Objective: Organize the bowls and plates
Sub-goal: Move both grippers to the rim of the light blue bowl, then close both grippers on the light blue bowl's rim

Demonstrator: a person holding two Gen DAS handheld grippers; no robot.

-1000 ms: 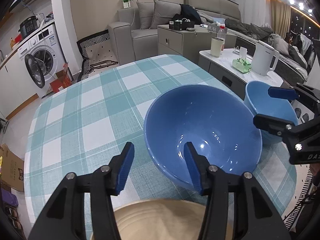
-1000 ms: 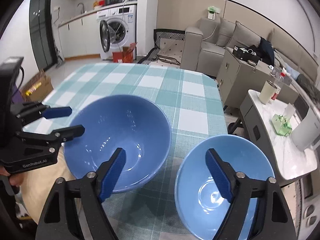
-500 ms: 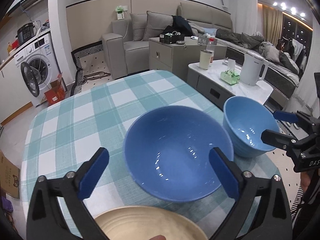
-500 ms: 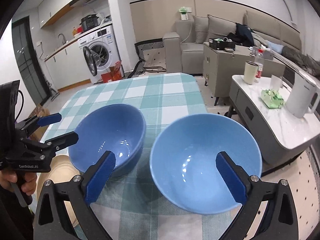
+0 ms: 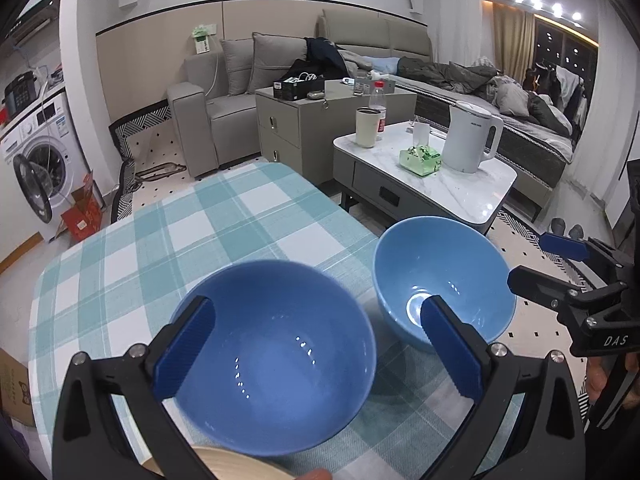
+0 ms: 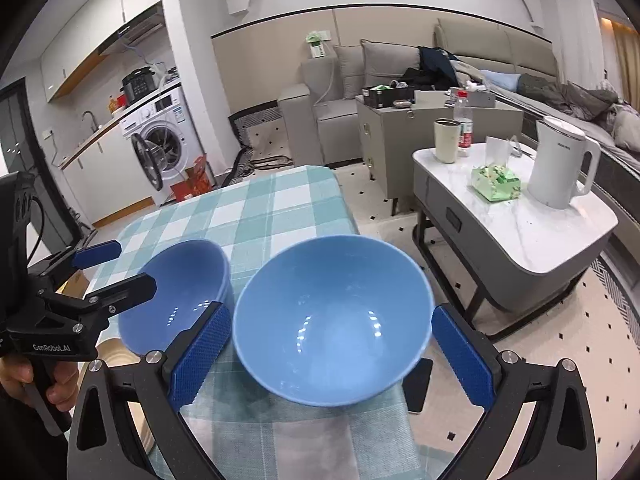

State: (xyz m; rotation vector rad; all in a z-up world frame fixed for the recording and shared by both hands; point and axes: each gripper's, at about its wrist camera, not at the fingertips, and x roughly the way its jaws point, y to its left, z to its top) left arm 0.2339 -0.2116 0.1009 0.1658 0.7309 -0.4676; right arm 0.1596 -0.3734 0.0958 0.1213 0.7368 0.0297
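On the left, a white front-loading washing machine stands with its round door swung open, beside a red cardboard box on the floor. In front of it a table covered with a teal-and-white checked cloth carries the task's things. At the near left edge lies a beige ribbed round plate, only partly visible, its far rim just below the dark blue glazed bowl. The left gripper hangs above that bowl with its blue-padded fingers spread wide, one to each side of the rim, touching nothing; its jaws have just been opening, and the bowl rests on the cloth. Just to the right, near the table's right edge and apart from the first bowl, sits the light blue glazed bowl. The right gripper frames it in the same way, its textured blue pads standing apart and clear of the rim, having likewise just been opening, with nothing clamped. A hand grips the left tool's handle. Farther right stands a low white marble-topped side table bearing a cream cylindrical tumbler, a green tissue pack and a white electric kettle.
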